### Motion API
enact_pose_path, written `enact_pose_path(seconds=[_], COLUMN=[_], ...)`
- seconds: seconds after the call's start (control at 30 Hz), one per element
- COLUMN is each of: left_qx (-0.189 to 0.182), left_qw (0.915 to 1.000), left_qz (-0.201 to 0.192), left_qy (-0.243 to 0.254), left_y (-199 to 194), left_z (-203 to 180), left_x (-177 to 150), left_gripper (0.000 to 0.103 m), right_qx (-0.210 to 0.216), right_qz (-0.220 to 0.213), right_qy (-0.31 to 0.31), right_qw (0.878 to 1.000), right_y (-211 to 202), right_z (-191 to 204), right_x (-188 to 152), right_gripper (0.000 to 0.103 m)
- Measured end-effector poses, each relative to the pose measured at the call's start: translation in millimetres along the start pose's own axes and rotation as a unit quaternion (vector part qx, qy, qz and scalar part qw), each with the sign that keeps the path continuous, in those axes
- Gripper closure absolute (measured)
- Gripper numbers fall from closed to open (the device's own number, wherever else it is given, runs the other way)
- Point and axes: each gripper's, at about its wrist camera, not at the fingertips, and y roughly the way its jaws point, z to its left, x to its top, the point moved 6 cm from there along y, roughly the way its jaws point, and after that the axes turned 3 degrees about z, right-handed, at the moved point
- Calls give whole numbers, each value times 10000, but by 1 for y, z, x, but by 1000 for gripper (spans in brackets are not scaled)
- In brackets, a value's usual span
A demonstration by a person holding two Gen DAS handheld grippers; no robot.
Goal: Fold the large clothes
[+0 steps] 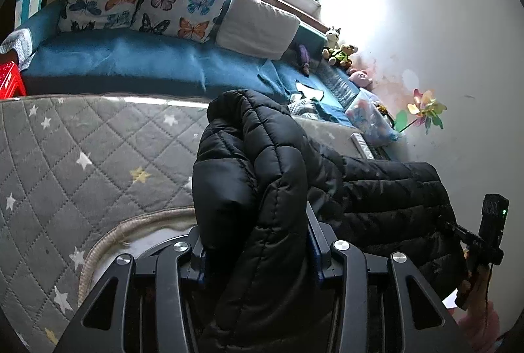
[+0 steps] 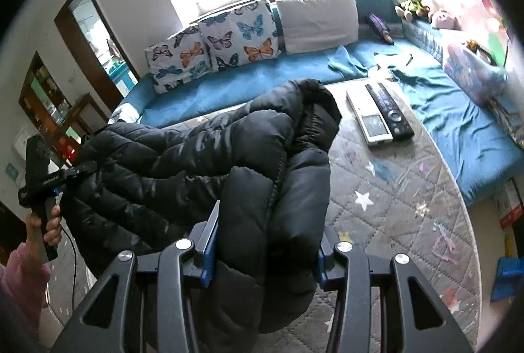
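Aloft, black puffer jacket (image 1: 262,176); both hand-held grippers clamped.

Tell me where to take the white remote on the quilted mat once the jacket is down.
Grip the white remote across its narrow width near the middle, coming from above with the right tool. It lies flat, long and slim, tight beside the black remote, so its outer long edge gives the freer entry.

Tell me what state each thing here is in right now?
Black puffer jacket: bunched, lifted off the star-patterned mat, held at two spots.
Left gripper: clamped on jacket.
Right gripper: clamped on jacket.
Two remotes: lying flat, side by side on the mat.
Butterfly cushions: propped upright on the blue couch.
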Motion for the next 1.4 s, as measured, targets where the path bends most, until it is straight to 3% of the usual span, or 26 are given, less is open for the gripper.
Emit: enact_pose_path(seconds=[0.23,0.33,0.57,0.77,0.87,0.93,1.0,1.07,1.23,1.4], left_qx=[115,13,-310,-627,-398,-354,-232,-43,207,689], left_qw=[9997,9996,9986,9955,9964,9964,9968,9971,9975,9964], left_qz=[183,240,420,707,754,766,757,753,669,34], left_qy=[-95,-166,12,77,1,-106,-137,-65,115,486], left_y=[23,25,6,-3,12,19,24,24,4,-42], left_z=[36,43,25,12,21,24,27,30,25,4], left_x=[-35,-48,-65,-102,-113,-120,-124,-128,-131,-130], left_gripper=[56,56,58,58,57,48,40,31,30,30], right_qx=[-405,-338,-477,-577,-613,-685,-785,-776,-1099,-1860], right_qz=[285,329,345,343,469,511,521,507,403,112], right_qy=[165,300,12,-166,27,222,340,434,361,-166], right_qw=[9986,9984,9983,9976,9970,9961,9950,9947,9925,9824], right_y=[20,21,-3,-29,-19,-7,-1,-1,-34,-67], right_z=[-16,-23,-21,-27,-40,-49,-56,-59,-57,-37], right_x=[-13,-19,-23,-33,-44,-49,-54,-55,-52,-60], right_gripper=[51,52,60,60,54,49,36,35,34,34])
